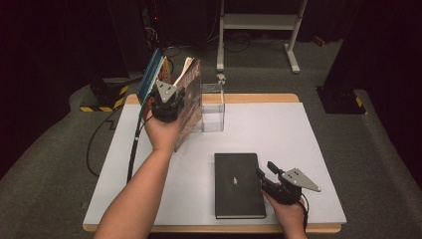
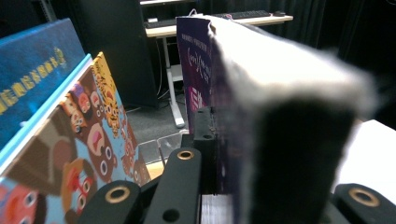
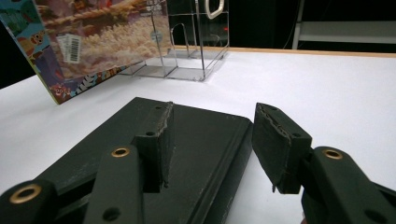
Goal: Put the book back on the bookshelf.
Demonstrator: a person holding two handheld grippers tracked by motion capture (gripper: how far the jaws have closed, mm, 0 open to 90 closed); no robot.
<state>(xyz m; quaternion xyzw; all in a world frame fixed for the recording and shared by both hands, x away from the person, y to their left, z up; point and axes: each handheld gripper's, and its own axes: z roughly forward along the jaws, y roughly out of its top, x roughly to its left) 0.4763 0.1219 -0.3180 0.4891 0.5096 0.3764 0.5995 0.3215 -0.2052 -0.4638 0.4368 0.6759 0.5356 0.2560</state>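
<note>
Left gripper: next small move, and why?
Probably ease the thick book it is shut on toward the clear acrylic stand. The left gripper holds it upright just left of the stand, beside two leaning picture books.

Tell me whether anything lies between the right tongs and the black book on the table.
Nothing visible does. The right tongs stand open right at the near right edge of the black book, one jaw over its cover and the other beside it above the white table. The clear stand and picture books sit well beyond.
</note>
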